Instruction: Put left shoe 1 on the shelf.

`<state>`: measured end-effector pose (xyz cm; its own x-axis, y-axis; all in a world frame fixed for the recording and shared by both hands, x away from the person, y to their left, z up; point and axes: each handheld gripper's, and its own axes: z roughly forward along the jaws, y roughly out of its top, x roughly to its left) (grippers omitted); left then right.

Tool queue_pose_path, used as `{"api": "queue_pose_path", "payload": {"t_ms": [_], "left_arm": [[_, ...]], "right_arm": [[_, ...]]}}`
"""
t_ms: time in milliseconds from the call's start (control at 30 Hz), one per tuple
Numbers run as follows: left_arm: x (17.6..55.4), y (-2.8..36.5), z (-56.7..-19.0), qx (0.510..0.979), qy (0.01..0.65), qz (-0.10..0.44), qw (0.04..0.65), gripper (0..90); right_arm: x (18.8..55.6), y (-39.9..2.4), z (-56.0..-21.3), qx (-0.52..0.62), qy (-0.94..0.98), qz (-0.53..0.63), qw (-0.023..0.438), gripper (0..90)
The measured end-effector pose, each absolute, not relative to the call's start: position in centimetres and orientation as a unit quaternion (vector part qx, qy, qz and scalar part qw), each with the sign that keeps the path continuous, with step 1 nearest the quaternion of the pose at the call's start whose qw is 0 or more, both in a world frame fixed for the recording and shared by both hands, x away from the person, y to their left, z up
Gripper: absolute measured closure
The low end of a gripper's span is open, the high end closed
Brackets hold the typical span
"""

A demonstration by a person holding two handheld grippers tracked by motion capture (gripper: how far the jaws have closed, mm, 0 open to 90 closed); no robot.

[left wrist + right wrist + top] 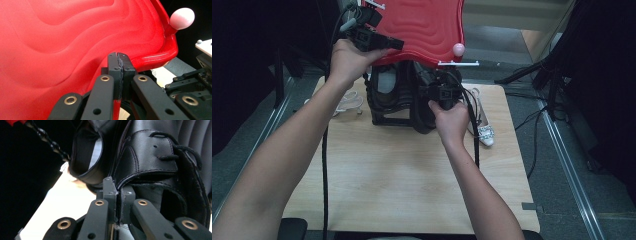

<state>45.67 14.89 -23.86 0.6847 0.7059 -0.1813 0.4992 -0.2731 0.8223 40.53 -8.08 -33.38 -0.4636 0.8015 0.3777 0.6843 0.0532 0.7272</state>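
Now holding red lid (422,27) up, left gripper (398,44) clamped on its rim; right gripper (447,93) pinching black shoe (160,157) edge.

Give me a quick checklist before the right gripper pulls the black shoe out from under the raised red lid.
1. Left gripper clamped on the red lid rim: ok.
2. Lid raised above the black shoe: ok.
3. Right gripper pinching the shoe's edge: ok, jaws closed on the leather.
4. Shoelace free of the jaws: ok.
5. Second black shoe clear of the pull: cannot tell, it sits close beside.
6. White heeled shoe out of the way on the table: ok.
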Motion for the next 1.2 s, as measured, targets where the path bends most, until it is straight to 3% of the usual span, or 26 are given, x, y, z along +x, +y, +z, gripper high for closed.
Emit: {"api": "queue_pose_path", "payload": {"t_ms": [467,867,1200], "left_arm": [[45.8,15.2,-24.0,0.793,0.376,0.091,0.47,90.0],[46.1,15.5,-24.0,0.791,0.38,0.074,0.473,90.0],[46.2,15.8,-24.1,0.79,0.379,0.073,0.475,90.0]], "right_arm": [[40.6,-6.2,-35.2,0.498,0.726,0.459,0.118,88.0],[41.0,-5.8,-37.2,0.497,0.712,0.485,0.105,87.9],[40.6,-6.0,-36.3,0.495,0.7,0.496,0.14,88.1]]}}
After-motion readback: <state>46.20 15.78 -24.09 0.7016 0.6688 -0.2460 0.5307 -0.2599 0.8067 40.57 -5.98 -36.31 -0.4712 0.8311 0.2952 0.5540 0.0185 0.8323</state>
